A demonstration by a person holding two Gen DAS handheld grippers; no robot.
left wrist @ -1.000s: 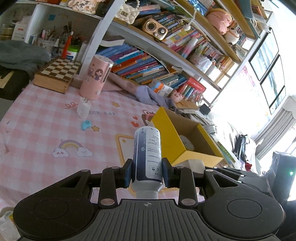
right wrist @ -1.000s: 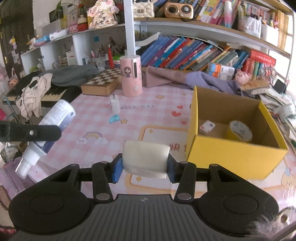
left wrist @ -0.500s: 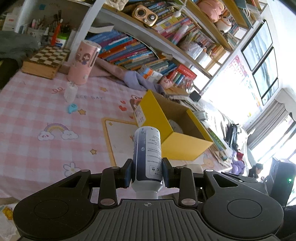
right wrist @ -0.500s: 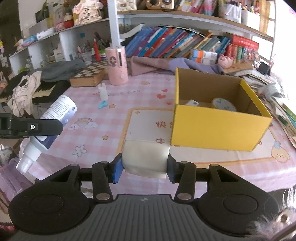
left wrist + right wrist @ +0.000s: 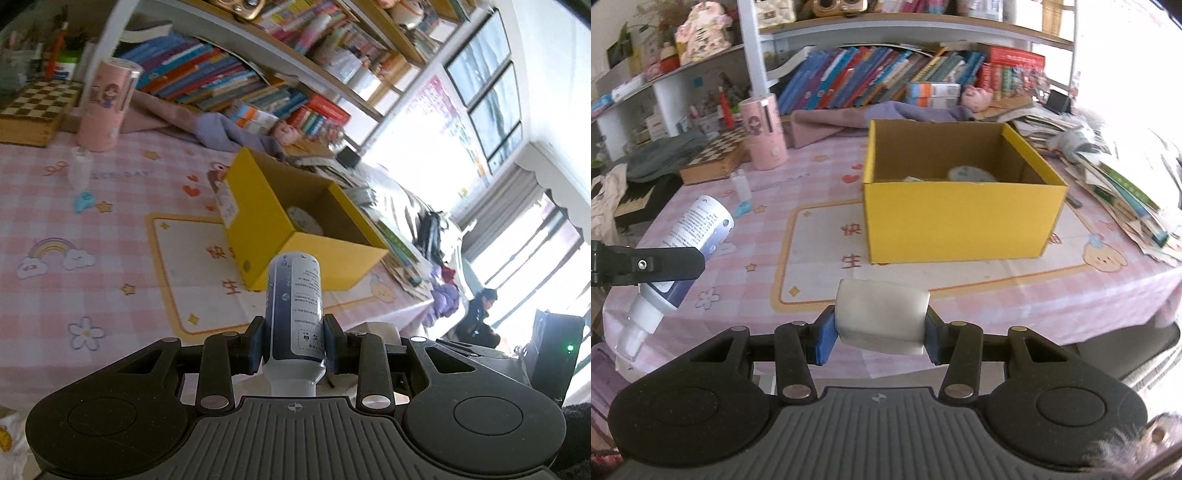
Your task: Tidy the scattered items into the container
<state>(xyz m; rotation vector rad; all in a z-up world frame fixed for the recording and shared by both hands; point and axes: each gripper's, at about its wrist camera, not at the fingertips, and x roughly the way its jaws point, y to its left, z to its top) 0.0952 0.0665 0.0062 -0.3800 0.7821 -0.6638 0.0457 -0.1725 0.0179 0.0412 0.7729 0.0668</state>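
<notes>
My left gripper (image 5: 293,341) is shut on a blue and white bottle (image 5: 294,306), held above the table's near edge; the bottle also shows in the right wrist view (image 5: 690,243). My right gripper (image 5: 881,334) is shut on a white rounded block (image 5: 881,317), in front of the open yellow box (image 5: 960,221). The box (image 5: 269,218) holds a tape roll (image 5: 971,174). A small clear bottle (image 5: 742,184) and a blue clip (image 5: 743,208) stay on the pink cloth, left of the box.
A pink cylinder (image 5: 764,136) and a chessboard box (image 5: 714,157) stand at the back left. Purple cloth (image 5: 871,114) lies behind the box. Stacked books and papers (image 5: 1115,184) crowd the right edge. Bookshelves rise behind.
Both grippers have pulled back toward the table's near edge with their loads still held. The box looks farther away in both views.
</notes>
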